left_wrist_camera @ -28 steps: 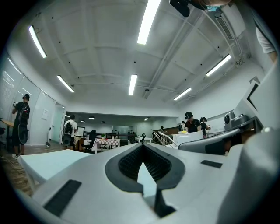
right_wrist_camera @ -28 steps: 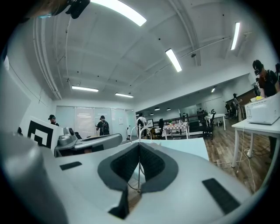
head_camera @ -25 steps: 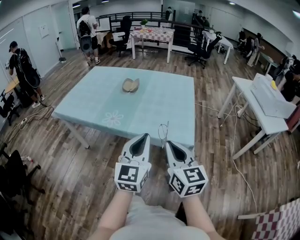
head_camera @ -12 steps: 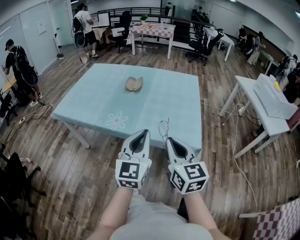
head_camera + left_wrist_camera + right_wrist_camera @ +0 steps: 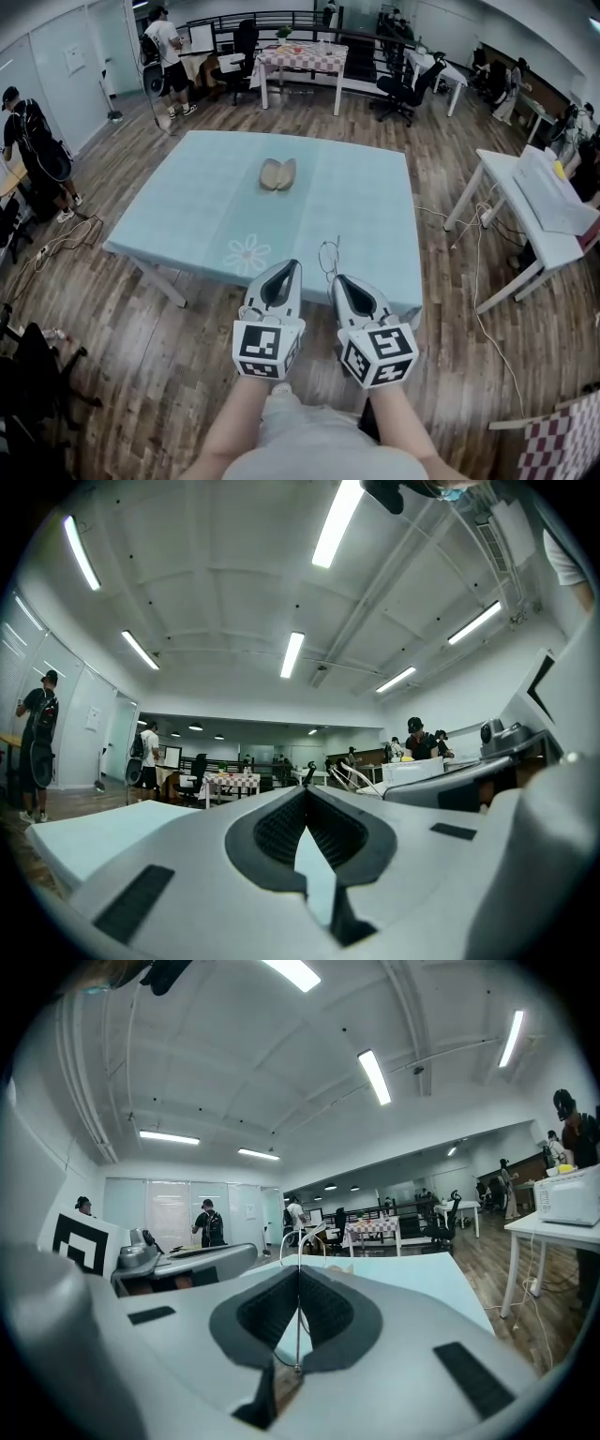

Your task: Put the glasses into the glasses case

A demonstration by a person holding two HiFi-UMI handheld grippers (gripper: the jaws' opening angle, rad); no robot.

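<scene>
Room bright, evenly lit. Light from ceiling strip lights [image 5: 330, 522]: long tubes, blown out white in both my gripper views. Shadows weak and soft-edged. Teal table [image 5: 216, 202] pale, slightly washed; dull sheen on wood floor [image 5: 122, 356]. Strong fisheye throughout: walls, table edges and ceiling lines bow. Gripper views ringed by black vignette. Shell of my left gripper [image 5: 305, 794] close to lens, soft; far room sharper.
</scene>
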